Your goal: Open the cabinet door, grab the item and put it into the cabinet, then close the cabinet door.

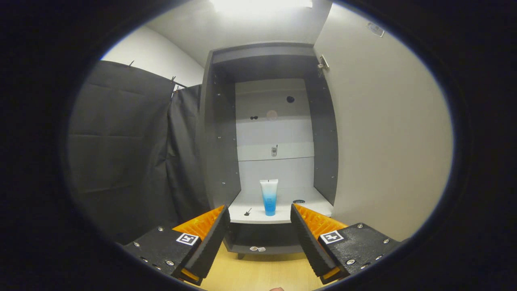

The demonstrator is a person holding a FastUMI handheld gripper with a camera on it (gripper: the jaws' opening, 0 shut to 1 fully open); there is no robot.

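We see white-to-blue plastic tube (pixel 269 197) upright on pale shelf (pixel 315 206) of open grey cabinet (pixel 220 133) — beyond gripper (pixel 260 220), fingers spread wide, holding nothing.

Pale walls (pixel 387 153), wood floor (pixel 258 275) — bright ceiling light (pixel 258 5) overhead.

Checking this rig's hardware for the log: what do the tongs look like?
The tongs have two wedge-shaped fingers with ribbed inner pads, tapering toward the tips. Each sits on a blocky mount with visible screws, and each mount carries a square black-and-white fiducial tag. No cables visible. The fingers stand apart, nothing between them.
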